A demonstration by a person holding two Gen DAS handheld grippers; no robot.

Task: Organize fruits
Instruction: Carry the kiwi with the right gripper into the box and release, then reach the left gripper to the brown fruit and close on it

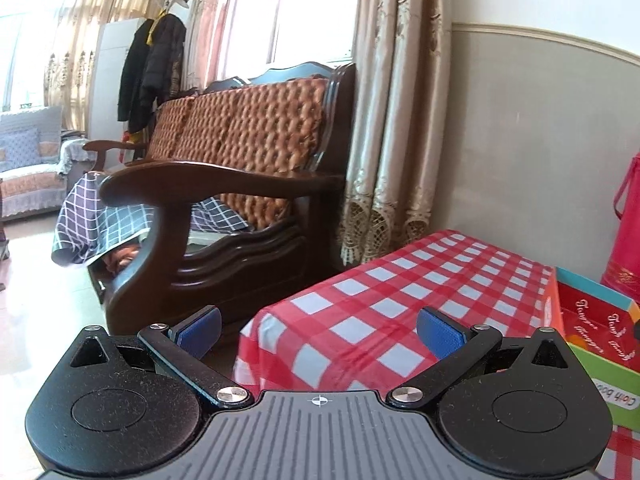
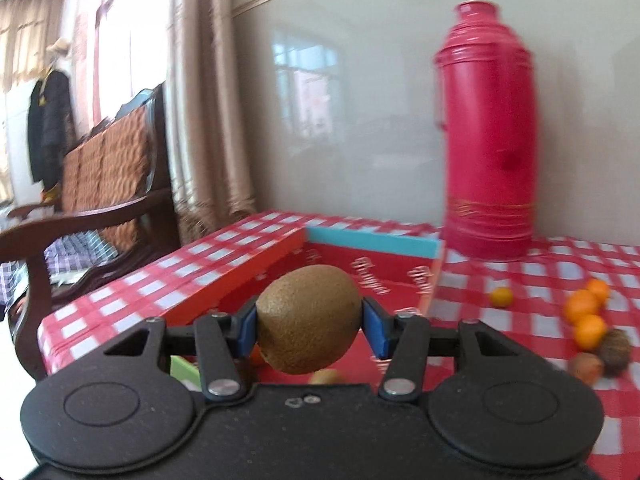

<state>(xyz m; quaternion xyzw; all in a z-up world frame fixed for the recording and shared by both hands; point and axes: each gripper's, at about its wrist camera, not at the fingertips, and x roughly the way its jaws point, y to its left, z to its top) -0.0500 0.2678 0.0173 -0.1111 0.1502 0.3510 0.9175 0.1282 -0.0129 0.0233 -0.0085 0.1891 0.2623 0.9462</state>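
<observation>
My right gripper (image 2: 309, 320) is shut on a brown kiwi (image 2: 308, 318) and holds it above the near part of an open red box (image 2: 240, 280) with a light blue far wall. Another fruit (image 2: 328, 377) peeks out below the kiwi, inside the box. Several small oranges (image 2: 586, 312) and two kiwis (image 2: 600, 356) lie on the red checked tablecloth (image 2: 520, 276) to the right. My left gripper (image 1: 318, 332) is open and empty, over the table's left corner; the box's edge (image 1: 592, 320) shows at its right.
A tall red thermos (image 2: 490, 132) stands at the back of the table against the wall. A wooden sofa (image 1: 240, 184) with a brown cushion stands left of the table, by a curtain (image 1: 392, 120). A red bag (image 1: 628, 224) hangs at the far right.
</observation>
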